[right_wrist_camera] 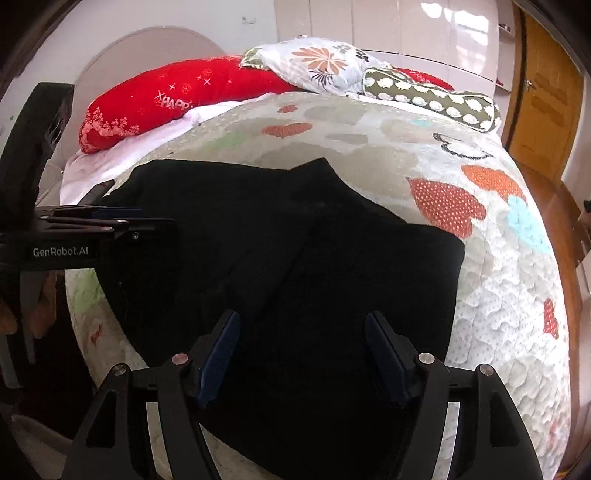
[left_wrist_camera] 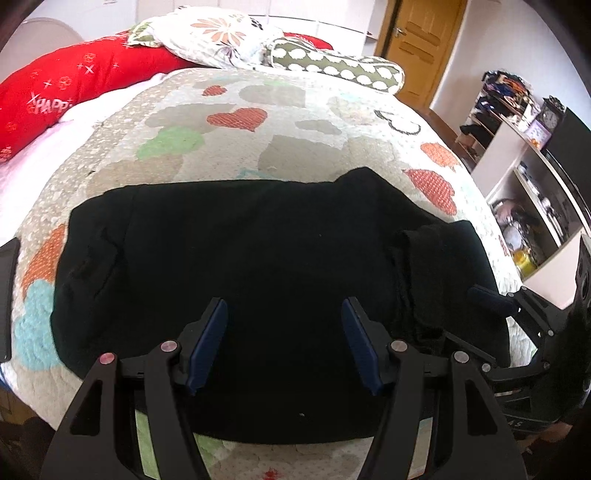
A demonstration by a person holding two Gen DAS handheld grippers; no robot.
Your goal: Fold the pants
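Black pants (left_wrist_camera: 258, 266) lie folded into a wide rectangle on the quilted bed (left_wrist_camera: 295, 122); they also show in the right wrist view (right_wrist_camera: 295, 258). A folded-over layer lies at the pants' right end (left_wrist_camera: 439, 251). My left gripper (left_wrist_camera: 284, 325) is open and empty, just above the pants' near middle. My right gripper (right_wrist_camera: 301, 332) is open and empty above the pants' right part. The right gripper shows in the left wrist view (left_wrist_camera: 495, 301) at the pants' right edge. The left gripper shows side-on in the right wrist view (right_wrist_camera: 147, 218) at the left.
Red pillow (left_wrist_camera: 62, 92), floral pillow (left_wrist_camera: 221, 33) and a green spotted bolster (left_wrist_camera: 332, 62) lie at the bed's head. Shelves with clutter (left_wrist_camera: 524, 184) stand to the right, a wooden door (left_wrist_camera: 417, 37) behind. The bed's near edge is right under the grippers.
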